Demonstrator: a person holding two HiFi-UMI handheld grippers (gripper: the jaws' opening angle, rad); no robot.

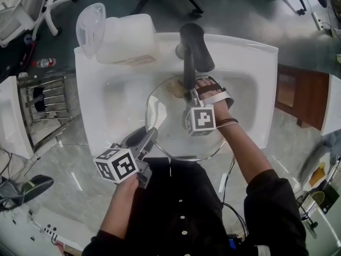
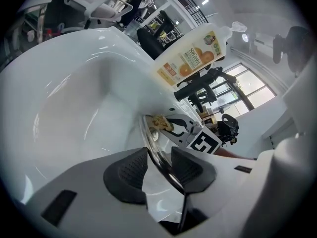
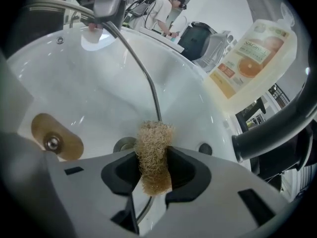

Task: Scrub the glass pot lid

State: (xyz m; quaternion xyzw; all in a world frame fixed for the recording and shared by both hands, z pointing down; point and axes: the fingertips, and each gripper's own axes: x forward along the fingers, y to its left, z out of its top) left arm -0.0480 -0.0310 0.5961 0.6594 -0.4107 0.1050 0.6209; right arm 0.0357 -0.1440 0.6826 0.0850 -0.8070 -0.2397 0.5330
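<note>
A round glass pot lid (image 1: 160, 116) with a metal rim hangs tilted over the white sink (image 1: 120, 97). My left gripper (image 1: 150, 137) grips its near-left rim; in the left gripper view the rim (image 2: 151, 143) runs between the two pads of that gripper (image 2: 158, 167). My right gripper (image 1: 184, 92) is over the lid's far side, shut on a tan loofah scrubber (image 1: 173, 88). In the right gripper view the scrubber (image 3: 154, 148) sticks out past the jaws (image 3: 154, 167), close to the lid's rim (image 3: 148, 83). A brown knob disc (image 3: 52, 142) shows at the left.
A black faucet (image 1: 194, 49) rises at the back of the sink, just beyond my right gripper. A large soap jug (image 1: 128, 39) lies on the back left ledge beside a clear pitcher (image 1: 90, 28). The drain (image 3: 124, 144) lies under the lid. A wire rack (image 1: 45, 103) stands to the left.
</note>
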